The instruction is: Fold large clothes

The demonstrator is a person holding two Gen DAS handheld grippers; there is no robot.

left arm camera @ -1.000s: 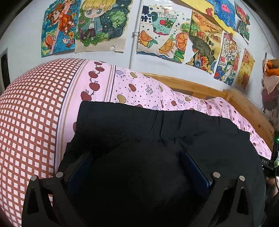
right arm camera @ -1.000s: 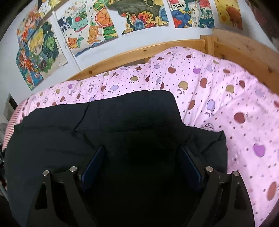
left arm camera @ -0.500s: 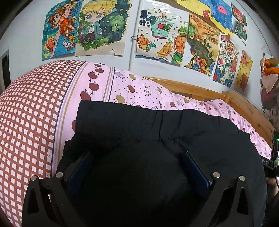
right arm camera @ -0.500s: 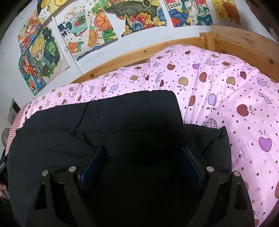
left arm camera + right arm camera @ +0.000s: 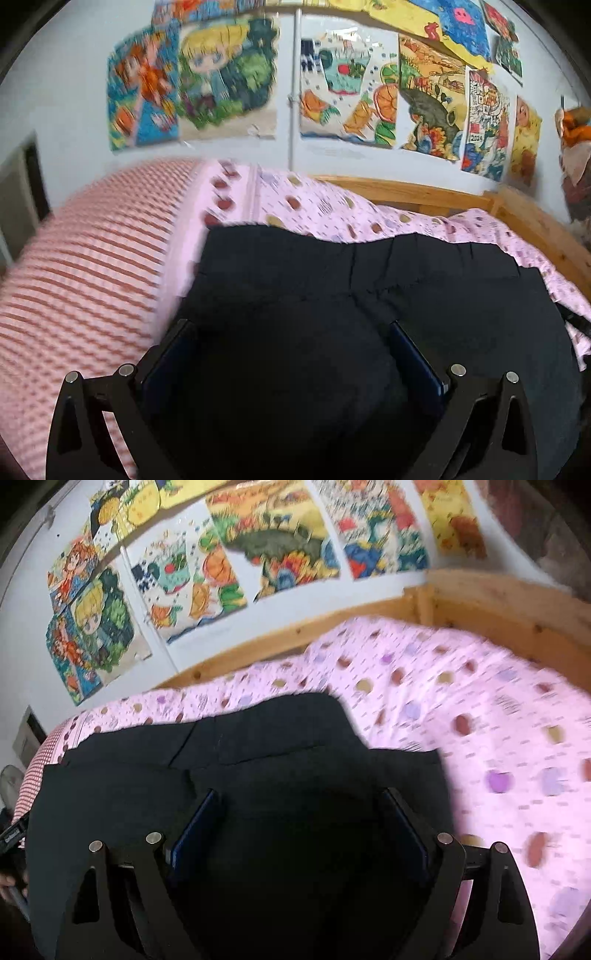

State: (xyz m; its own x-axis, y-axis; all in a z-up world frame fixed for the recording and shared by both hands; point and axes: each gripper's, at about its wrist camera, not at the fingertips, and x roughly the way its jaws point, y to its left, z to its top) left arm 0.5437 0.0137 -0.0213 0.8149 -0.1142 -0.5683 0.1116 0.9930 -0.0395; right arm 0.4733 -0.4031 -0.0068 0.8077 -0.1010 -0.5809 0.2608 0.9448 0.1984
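A large black garment (image 5: pixel 332 273) lies folded on the pink fruit-print bedspread (image 5: pixel 314 206), with its far edge laid in overlapping layers. My left gripper (image 5: pixel 290 326) hovers over the garment's left part, its jaws wide and open, with black cloth below and between the fingers. In the right wrist view the same garment (image 5: pixel 258 746) spreads to the left. My right gripper (image 5: pixel 300 794) is open over its right end, next to bare bedspread (image 5: pixel 480 709). Both views are blurred by motion.
A red-and-white checked section of bedding (image 5: pixel 85 266) bulges at the left. A wooden bed frame (image 5: pixel 424 192) runs along the wall behind, and its corner rail (image 5: pixel 498 602) closes off the right. Colourful drawings (image 5: pixel 229 74) cover the wall.
Both grippers have drawn back and risen a little over the garment, with more of the wall now in view. Jaws stay wide. The garment has not moved.
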